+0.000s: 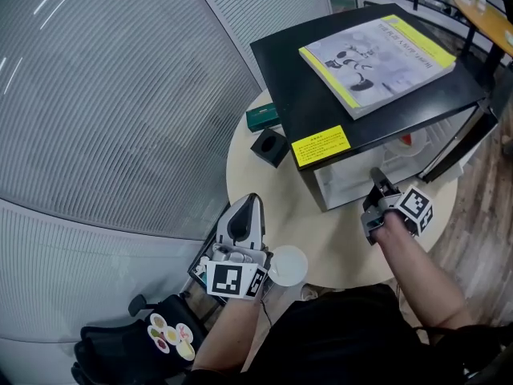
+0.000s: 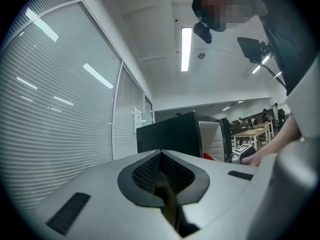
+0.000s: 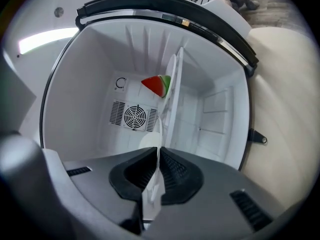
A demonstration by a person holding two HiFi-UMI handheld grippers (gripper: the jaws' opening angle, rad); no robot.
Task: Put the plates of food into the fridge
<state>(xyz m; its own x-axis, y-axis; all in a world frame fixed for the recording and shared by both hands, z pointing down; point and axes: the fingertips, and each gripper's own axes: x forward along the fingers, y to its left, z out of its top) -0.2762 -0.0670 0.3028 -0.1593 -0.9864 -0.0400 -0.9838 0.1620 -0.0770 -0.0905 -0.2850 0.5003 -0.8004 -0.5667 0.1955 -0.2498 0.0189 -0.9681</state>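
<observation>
The black mini fridge [image 1: 353, 95] stands on the round table [image 1: 256, 175] with its door [image 1: 463, 143] swung open. My right gripper [image 1: 375, 176] reaches into the opening. In the right gripper view its jaws [image 3: 157, 151] are shut on the rim of a thin white plate [image 3: 151, 189], seen edge-on inside the white fridge cavity. A red and green watermelon slice [image 3: 156, 85] lies further in, against the shelf [image 3: 175, 84]. My left gripper [image 1: 250, 200] rests near the table's front edge, shut and holding nothing [image 2: 161, 156]. A round white dish [image 1: 288, 265] sits just right of it.
A yellow-edged book [image 1: 377, 50] lies on the fridge top. A green box [image 1: 263, 118] and a small black box [image 1: 269, 146] sit on the table left of the fridge. A fan grille [image 3: 134, 116] marks the cavity's back wall. A dark bag [image 1: 144, 339] lies on the floor.
</observation>
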